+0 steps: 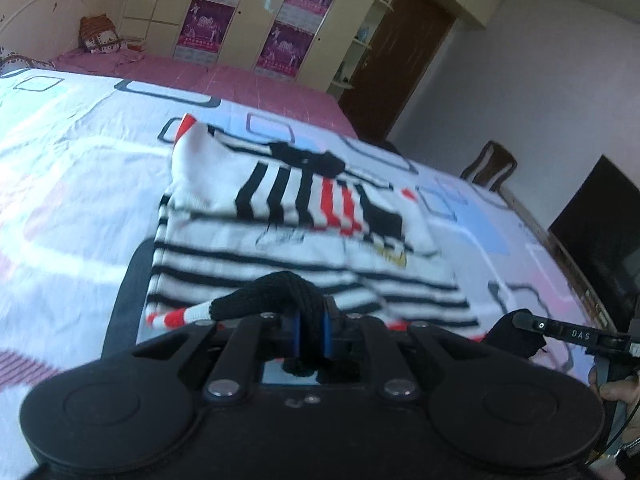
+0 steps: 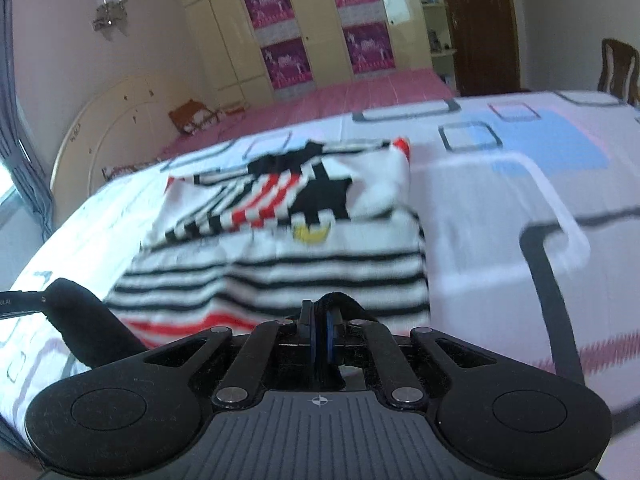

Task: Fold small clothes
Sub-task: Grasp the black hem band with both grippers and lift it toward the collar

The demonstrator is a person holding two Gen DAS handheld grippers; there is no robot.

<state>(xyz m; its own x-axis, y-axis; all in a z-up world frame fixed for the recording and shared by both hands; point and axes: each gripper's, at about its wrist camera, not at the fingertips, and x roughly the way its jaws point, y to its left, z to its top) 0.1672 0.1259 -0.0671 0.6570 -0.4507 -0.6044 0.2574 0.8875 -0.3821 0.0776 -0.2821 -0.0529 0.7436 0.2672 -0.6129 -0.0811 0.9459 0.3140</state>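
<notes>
The striped sweater (image 1: 304,240), white with black bands, a red band near the hem and a black, red and white panel on the chest, is spread on the patterned bedsheet (image 1: 80,168), with its sleeves already laid inward across the chest. Its black hem lies nearest the cameras. The left gripper (image 1: 311,330) is seen pressed together on the black knit hem (image 1: 280,292), a fold of which is bunched between the blue pads. The right gripper (image 2: 320,330) is likewise closed, with a thin black edge of the same hem pinched between its pads. Each tool is visible at the edge of the other's view, so the two hem corners are judged to be held side by side. The step in hand is judged to be the lengthwise fold, bottom hem toward the collar. For the next move, both grips are to be carried forward at equal pace and height, so that the hem stays straight and the tucked sleeves are not dragged out. Beyond the bed, a wardrobe (image 2: 304,28) with purple posters and a dark door (image 1: 404,60) are seen.
</notes>
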